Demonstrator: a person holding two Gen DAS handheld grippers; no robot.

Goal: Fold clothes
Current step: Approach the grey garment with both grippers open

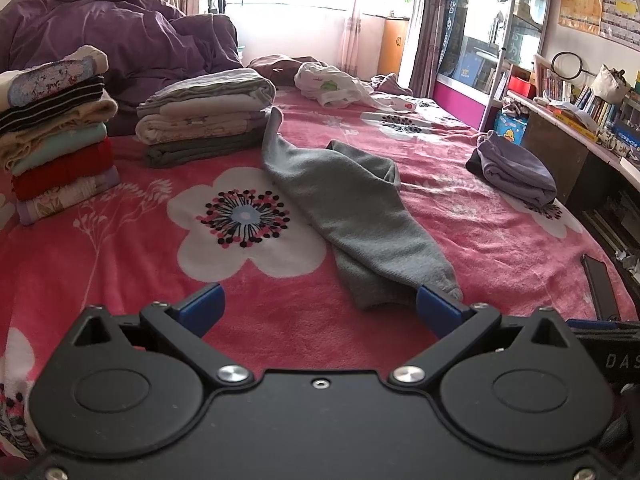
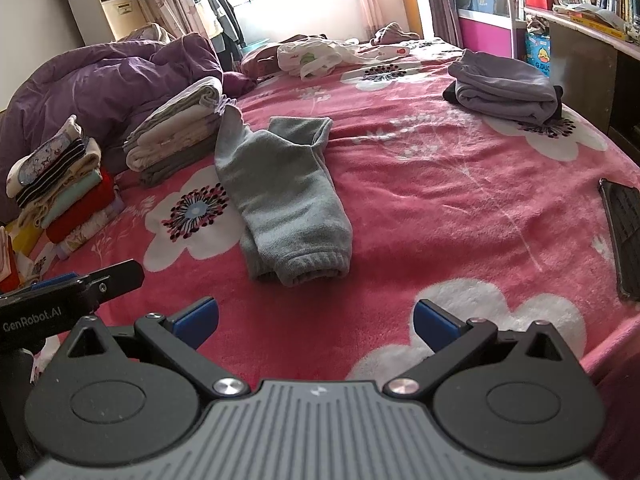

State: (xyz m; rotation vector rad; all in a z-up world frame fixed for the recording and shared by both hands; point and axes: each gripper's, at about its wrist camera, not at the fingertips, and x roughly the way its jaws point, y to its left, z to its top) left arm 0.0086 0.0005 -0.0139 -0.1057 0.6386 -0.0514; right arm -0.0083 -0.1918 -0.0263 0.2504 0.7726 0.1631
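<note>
Blue-padded left tongs (image 1: 320,308): spread wide, holding nothing, low over the bed (image 1: 120,280); the right pad sits just at the cuff end of the garment.

Blue-padded right tongs (image 2: 316,320): likewise wide and empty, a little short of the same cuffs, pink blanket between.

Grey sweatpants (image 2: 280,192): the task's thing, lying mid-bed with one leg laid over the other. Long axis runs away from both tongs, cuffs nearest, waist end far and bent over toward the stacks. In the left view the cuffs lie ahead and to the right; in the right view, ahead and slightly left. The garment therefore lies between the two tongs, the left one judged nearer. Halved lengthwise but not yet shortened into a bundle; any grasp would meet the cuff end first.

Phone (image 2: 624,240): dark, at the bed's right edge.

Folded stacks: a tall mixed pile (image 1: 56,132) at left, a grey-and-cream pile (image 1: 204,116) touching the waist end.

Purple-grey folded bundle (image 2: 508,84): far right.

Loose white garment (image 2: 316,54): far end, unfolded.
</note>
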